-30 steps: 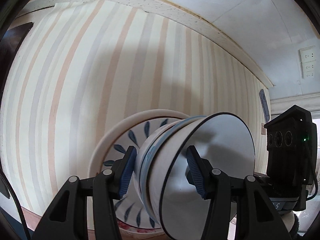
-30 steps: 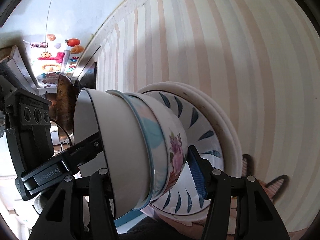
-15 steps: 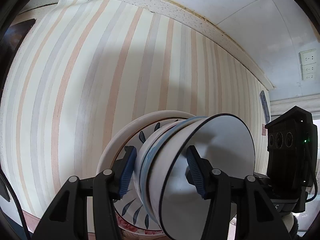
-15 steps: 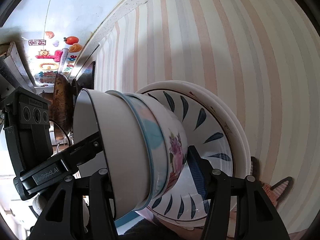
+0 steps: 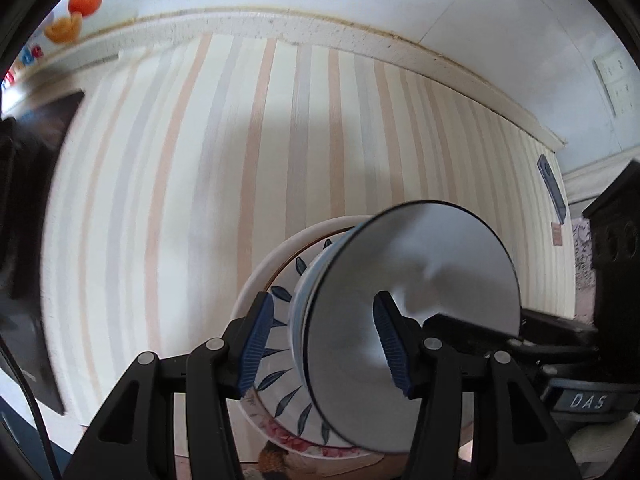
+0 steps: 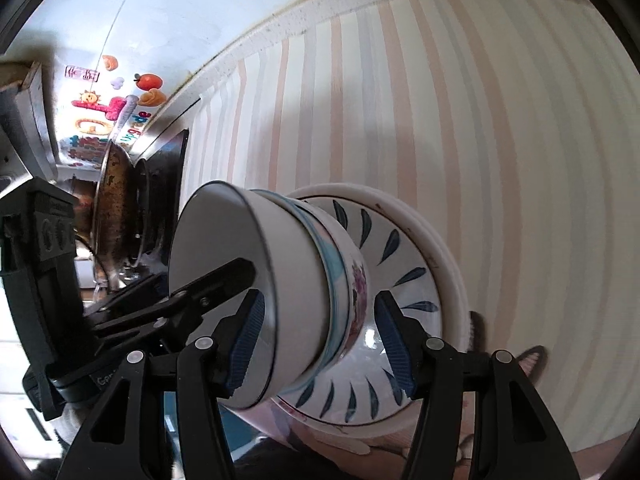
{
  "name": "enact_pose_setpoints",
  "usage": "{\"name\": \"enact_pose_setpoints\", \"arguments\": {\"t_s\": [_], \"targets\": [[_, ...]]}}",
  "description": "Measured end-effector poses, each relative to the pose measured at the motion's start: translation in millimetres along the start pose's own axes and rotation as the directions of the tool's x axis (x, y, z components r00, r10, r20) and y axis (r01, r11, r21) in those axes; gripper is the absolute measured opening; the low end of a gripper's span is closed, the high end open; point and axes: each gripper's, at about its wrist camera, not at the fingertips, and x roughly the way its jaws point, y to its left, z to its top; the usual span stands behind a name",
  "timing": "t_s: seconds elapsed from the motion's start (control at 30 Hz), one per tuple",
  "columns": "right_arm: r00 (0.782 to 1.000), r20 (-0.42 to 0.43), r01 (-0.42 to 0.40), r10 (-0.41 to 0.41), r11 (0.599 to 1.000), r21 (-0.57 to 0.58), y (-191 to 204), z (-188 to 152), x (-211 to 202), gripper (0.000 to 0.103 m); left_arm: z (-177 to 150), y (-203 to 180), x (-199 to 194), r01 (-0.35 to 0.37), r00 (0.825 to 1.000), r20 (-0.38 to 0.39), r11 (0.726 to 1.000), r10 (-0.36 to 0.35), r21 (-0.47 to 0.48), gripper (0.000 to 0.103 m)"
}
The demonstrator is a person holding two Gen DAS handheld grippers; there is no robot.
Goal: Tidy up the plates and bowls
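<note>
A stack of nested bowls [image 5: 404, 312] on leaf-patterned plates [image 5: 280, 360] is seen at lower centre of the left wrist view, over the striped bench [image 5: 180, 200]. The left tongs [image 5: 322, 344] are pinched on the stack's rims. In the right wrist view, the right tongs [image 6: 320, 344] are clamped across the same bowls [image 6: 288, 280] and plates [image 6: 412, 280], with a frying pan [image 6: 114, 208] at mid left.

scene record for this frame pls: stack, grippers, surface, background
stack: three nested bowls on leaf-pattern plate, white plates beneath
left gripper: pads astride stack; contact unclear
right gripper: pads astride stack; contact unclear
surface: striped cloth
background: pan, fruit stickers, wall socket
</note>
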Motion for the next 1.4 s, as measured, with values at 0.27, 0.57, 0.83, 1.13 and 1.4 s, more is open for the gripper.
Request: {"name": "enact_pose_setpoints", "arguments": {"t_s": [0.27, 0.57, 0.83, 1.13, 1.4], "targets": [[0.984, 0.102, 0.15, -0.143, 0.986, -0.065, 25.0, -18.4, -41.4, 0.082, -12.9, -4.3, -45.0, -0.109, 0.986, 0.134, 0.993, 0.102, 0.043, 0.084], [0.928, 0.283, 0.275, -0.242, 0.958, -0.084, 53.4, -58.7, -98.2, 0.095, -35.8, -7.4, -103.7, -0.152, 0.948, 0.289, 0.988, 0.136, 0.034, 0.098], [0.88, 0.384, 0.329, -0.279, 0.942, -0.068, 72.7, -111.8, -148.2, 0.096, -73.2, -22.0, -148.0, -0.183, 0.911, 0.383, 0.982, 0.155, 0.038, 0.098], [0.82, 0.505, 0.375, -0.27, 0.92, -0.116, 100.8, -193.6, -200.9, 0.097, -140.9, -50.5, -198.5, -0.227, 0.845, 0.498, 0.974, 0.196, 0.001, 0.098], [0.772, 0.585, 0.39, -0.248, 0.912, -0.128, 111.7, -264.5, -239.9, 0.097, -209.4, -66.5, -232.8, -0.23, 0.808, 0.55, 0.973, 0.211, -0.036, 0.098]]}}
